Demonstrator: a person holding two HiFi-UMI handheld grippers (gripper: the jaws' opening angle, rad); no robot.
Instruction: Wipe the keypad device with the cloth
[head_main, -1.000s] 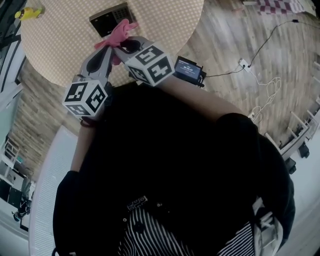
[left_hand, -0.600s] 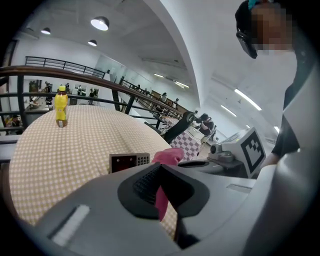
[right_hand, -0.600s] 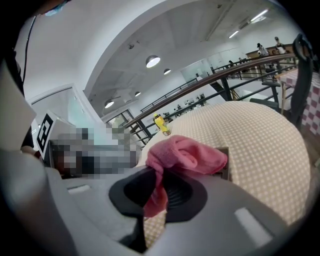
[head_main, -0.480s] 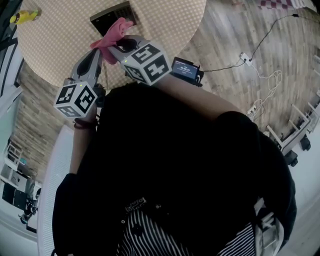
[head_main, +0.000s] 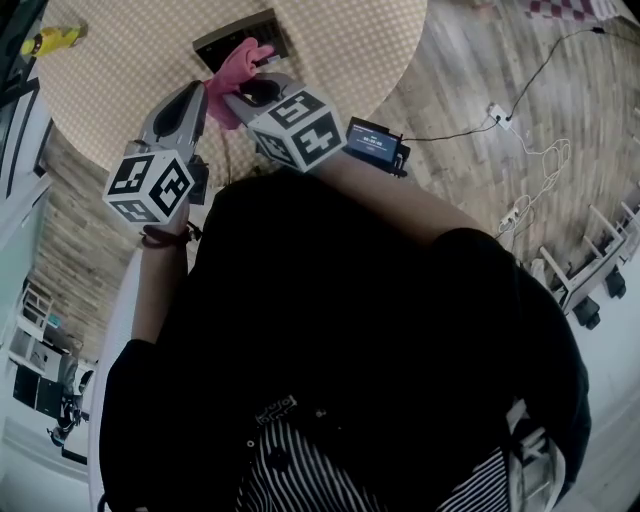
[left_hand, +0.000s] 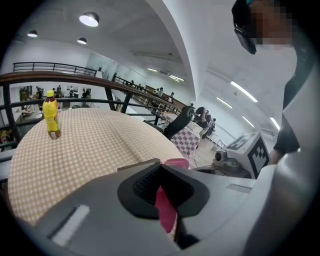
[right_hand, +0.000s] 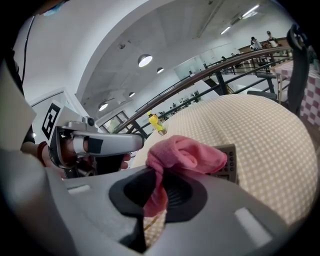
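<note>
With the left gripper (left_hand: 163, 199) and right gripper (right_hand: 157, 196) both pinched shut on the pink cloth (right_hand: 186, 153), just six o'clock of the keypad device (head_main: 226, 44), wiping seemingly remains undone.

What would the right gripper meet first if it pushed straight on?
Probably the dark rectangular keypad device, just beyond the pink fabric cloth clamped in its jaws; depth is unclear.

Keypad device (head_main: 214, 47) on table (head_main: 340, 40), behind cloth (head_main: 237, 63)

Keypad device (head_main: 215, 45) half hidden behind cloth (head_main: 236, 66); keys too small to read. Counter (head_main: 330, 40) cut off at top edge. Bottle (head_main: 50, 40) label illegible.
</note>
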